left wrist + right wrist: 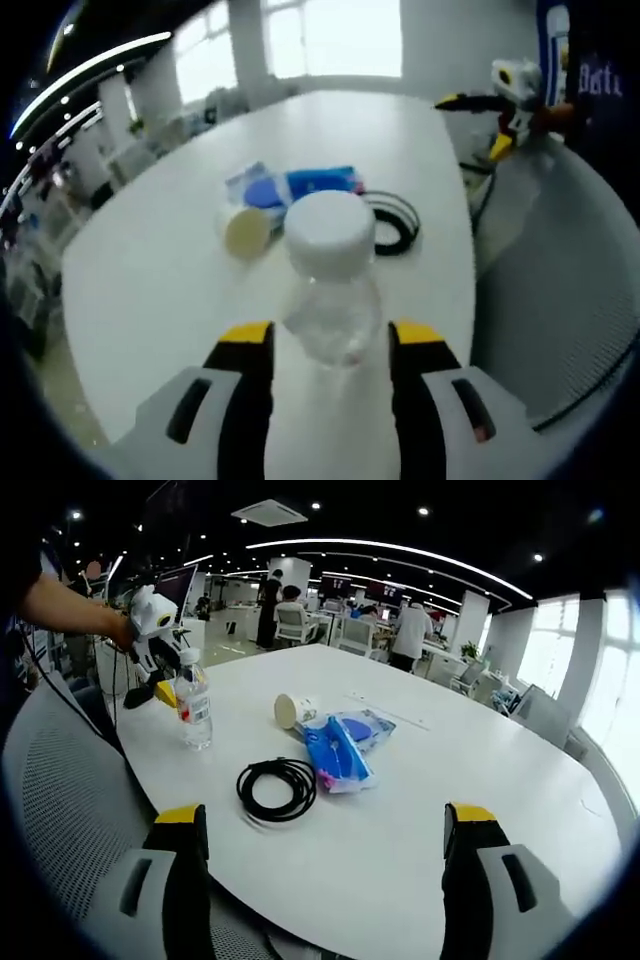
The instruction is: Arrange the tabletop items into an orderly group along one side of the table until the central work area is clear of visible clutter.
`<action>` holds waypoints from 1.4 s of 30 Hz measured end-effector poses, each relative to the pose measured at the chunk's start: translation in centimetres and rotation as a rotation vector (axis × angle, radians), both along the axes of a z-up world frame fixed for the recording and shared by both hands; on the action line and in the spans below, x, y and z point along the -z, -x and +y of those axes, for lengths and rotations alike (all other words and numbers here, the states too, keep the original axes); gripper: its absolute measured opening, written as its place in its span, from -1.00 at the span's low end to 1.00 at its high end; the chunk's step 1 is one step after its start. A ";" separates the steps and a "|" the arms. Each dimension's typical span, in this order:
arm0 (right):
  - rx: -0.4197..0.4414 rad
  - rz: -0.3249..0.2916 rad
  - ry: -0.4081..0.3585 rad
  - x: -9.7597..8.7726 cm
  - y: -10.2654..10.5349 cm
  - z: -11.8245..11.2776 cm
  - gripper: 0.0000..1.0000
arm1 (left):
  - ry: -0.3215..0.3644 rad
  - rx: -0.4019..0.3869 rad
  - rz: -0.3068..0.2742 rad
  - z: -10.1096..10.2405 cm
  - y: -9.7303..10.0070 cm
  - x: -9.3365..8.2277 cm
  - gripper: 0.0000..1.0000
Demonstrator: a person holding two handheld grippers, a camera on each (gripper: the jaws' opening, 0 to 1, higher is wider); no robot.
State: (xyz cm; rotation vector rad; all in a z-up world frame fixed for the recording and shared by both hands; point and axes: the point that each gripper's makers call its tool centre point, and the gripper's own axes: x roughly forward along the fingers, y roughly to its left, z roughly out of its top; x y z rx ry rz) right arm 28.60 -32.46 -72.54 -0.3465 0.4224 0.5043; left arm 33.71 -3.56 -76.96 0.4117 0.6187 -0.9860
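While the right claw (325, 830) gapes wide, the left claw (330, 335) clamps the water bottle (331, 290).

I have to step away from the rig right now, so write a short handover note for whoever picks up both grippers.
Left gripper: shut on the water bottle, standing near the table edge.
Right gripper: open, holding nothing, hovering over the near edge.
Mid-table: coiled black cable, blue packets, paper cup lying on its side, loosely clustered.
Done: nothing grouped at a side yet.
Left: place the bottle, then move the cable, packets and cup beside it.
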 end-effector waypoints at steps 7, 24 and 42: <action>0.001 0.000 0.001 0.0 0.0 0.0 0.96 | 0.078 -0.158 -0.029 0.1 -0.5 -1.1 -0.06; 0.007 -0.003 -0.002 0.0 -0.1 -0.2 0.95 | 0.190 -0.385 -0.055 -1.4 -1.8 -0.2 -0.07; -0.001 0.015 -0.020 0.4 0.0 0.0 0.99 | 0.187 -0.393 -0.047 -1.4 -2.2 0.1 -0.17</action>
